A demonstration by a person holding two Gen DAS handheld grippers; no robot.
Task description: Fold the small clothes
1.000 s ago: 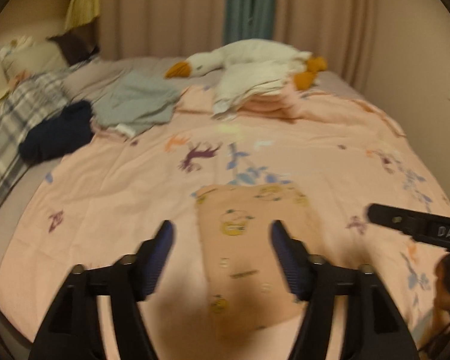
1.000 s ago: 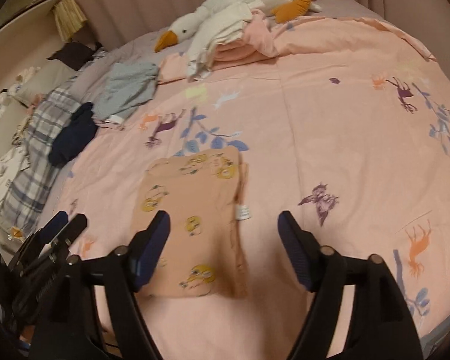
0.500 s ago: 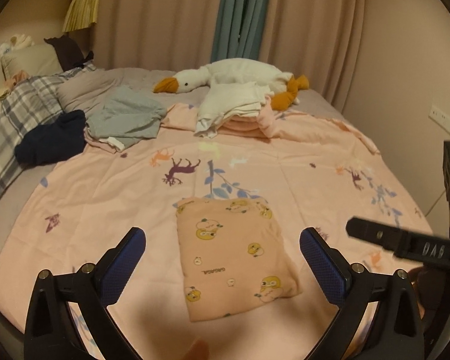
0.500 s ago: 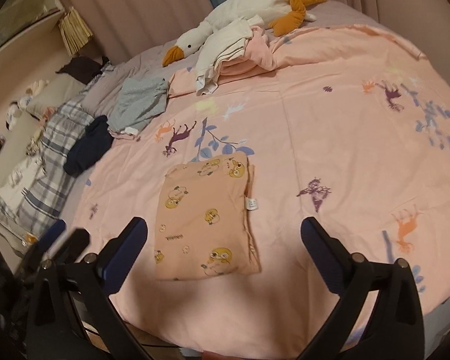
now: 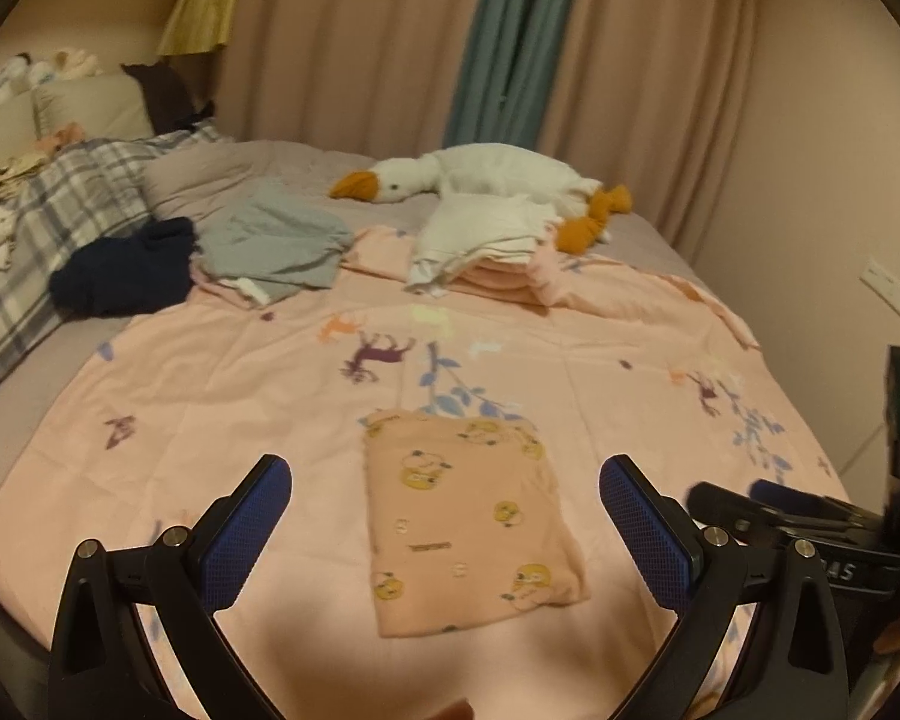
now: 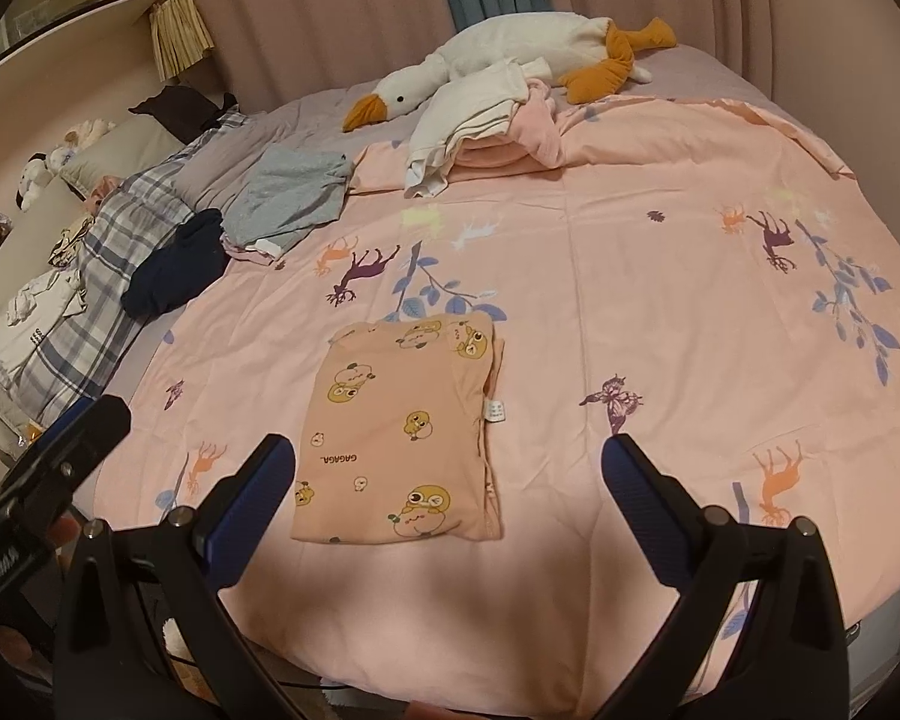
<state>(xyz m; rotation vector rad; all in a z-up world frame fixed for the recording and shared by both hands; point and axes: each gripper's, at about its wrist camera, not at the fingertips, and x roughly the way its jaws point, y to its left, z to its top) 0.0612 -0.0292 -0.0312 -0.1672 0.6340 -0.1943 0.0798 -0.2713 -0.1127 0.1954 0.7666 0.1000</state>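
Near the front edge of the bed (image 6: 660, 192), the little peach shirt (image 6: 399, 432) lies folded flat. Both the left tool (image 5: 444, 534) and the right tool (image 6: 444, 507) are wide open, holding nothing. A grey top (image 6: 288, 195) and a dark one (image 6: 177, 267) near the left edge look unfolded.

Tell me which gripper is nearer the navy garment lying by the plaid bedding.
Left. The left gripper hangs open on the side of the bed where the navy garment lies; the right gripper hangs open beside it, farther across.
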